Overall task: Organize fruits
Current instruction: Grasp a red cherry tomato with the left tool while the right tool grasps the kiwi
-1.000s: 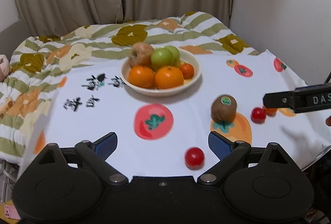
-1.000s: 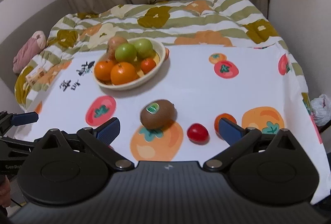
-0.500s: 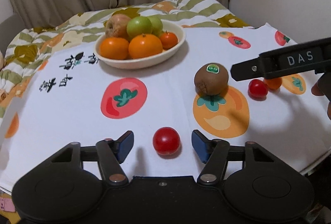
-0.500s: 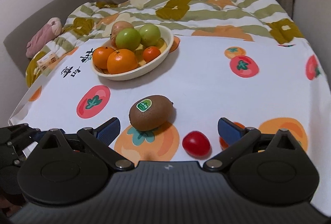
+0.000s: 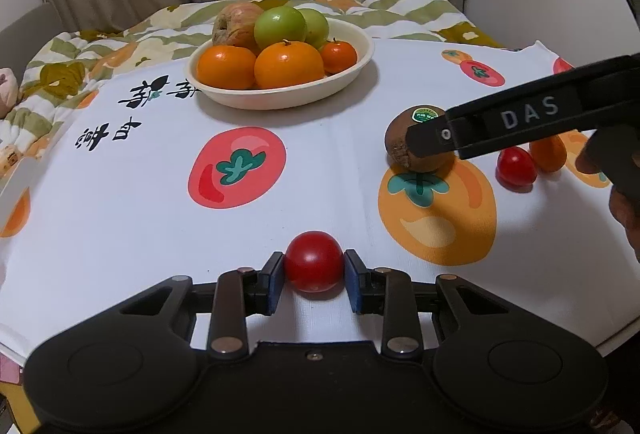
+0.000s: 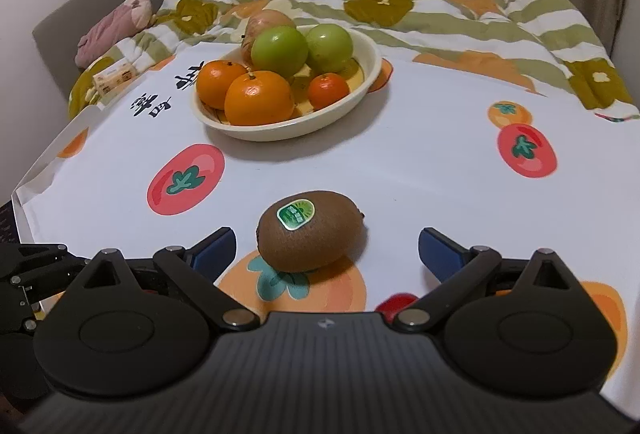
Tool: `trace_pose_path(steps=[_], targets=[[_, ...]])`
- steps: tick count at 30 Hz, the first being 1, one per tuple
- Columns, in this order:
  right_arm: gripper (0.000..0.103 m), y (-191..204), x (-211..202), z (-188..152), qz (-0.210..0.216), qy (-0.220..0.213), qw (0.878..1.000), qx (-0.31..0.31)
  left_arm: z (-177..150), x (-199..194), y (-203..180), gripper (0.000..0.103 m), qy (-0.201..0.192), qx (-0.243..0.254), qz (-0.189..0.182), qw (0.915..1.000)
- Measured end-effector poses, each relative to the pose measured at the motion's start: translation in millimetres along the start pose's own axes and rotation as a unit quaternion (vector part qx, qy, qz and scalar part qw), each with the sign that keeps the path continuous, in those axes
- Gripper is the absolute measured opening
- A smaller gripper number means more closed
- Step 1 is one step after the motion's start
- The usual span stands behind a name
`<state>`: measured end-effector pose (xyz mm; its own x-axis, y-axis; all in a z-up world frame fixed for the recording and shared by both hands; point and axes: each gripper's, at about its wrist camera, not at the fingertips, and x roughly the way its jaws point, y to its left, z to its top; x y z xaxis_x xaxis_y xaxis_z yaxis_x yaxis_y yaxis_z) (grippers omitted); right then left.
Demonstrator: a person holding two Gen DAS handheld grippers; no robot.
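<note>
My left gripper (image 5: 314, 280) is shut on a red cherry tomato (image 5: 314, 261) that rests on the white fruit-print cloth. My right gripper (image 6: 326, 248) is open, its fingers on either side of a brown kiwi (image 6: 310, 230) with a green sticker, not touching it. The kiwi also shows in the left wrist view (image 5: 412, 151), partly behind the right gripper's finger (image 5: 516, 119). A cream bowl (image 5: 352, 73) at the back holds oranges, green apples and a reddish apple. A second red tomato (image 5: 516, 166) and a small orange fruit (image 5: 550, 153) lie right of the kiwi.
The cloth-covered table (image 6: 420, 137) ends close on the near and left sides. A flowered striped quilt (image 6: 420, 5) and a pink soft toy (image 6: 116, 29) lie behind it. Curtains and a wall stand at the back.
My left gripper moved forward and closed on the red tomato. My right gripper moved forward and left, so its open fingers now flank the kiwi.
</note>
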<state>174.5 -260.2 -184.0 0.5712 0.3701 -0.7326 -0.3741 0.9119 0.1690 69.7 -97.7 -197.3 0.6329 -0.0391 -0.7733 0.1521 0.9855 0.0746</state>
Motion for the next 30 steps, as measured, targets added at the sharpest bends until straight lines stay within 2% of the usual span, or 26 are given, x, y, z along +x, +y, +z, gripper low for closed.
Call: trace_pose_path(steps=[13,16,22,25,30], targets=[[0.103,1,21,3,0.024,0.022,0.999,-0.011,2,1,4,0.034,0.004,-0.022,0.016,0.9996],[0.097,2,27,3,0.028,0.027,0.999,-0.014,3,2,6,0.034,0.005,-0.027,0.021,0.9994],[0.096,6,30,3,0.02,0.022,0.999,-0.025,5,3,9,0.034,0.005,-0.027,0.026,0.9993],[0.085,8,30,3,0.016,0.021,0.999,-0.033,6,3,9,0.034,0.004,-0.029,0.028,0.9992],[0.081,10,29,3,0.013,0.02,0.999,-0.039,8,0,10,0.034,0.002,-0.031,0.031,0.999]])
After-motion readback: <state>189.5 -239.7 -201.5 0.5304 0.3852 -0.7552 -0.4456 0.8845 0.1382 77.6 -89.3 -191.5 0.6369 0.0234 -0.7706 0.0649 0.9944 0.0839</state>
